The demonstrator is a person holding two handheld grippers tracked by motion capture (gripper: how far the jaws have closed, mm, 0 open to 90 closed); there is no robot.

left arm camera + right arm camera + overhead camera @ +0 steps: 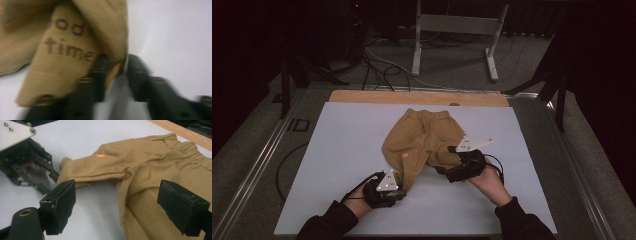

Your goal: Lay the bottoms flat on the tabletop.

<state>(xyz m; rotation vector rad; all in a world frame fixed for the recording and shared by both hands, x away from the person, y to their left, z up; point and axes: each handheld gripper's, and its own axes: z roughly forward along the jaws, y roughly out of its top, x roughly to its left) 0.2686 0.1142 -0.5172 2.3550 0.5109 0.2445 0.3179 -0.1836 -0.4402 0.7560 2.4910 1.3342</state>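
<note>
White surface carries soft, limp trousers; left hand-held gripper clamped on leg hem, right hand-held gripper apart over the other leg.

Both forearms reach in from the near edge in dark sleeves. The left gripper lies low at the near left, its jaws drawn almost together. The right gripper sits farther off to the right, angled leftward, its jaws spread wide.
</note>
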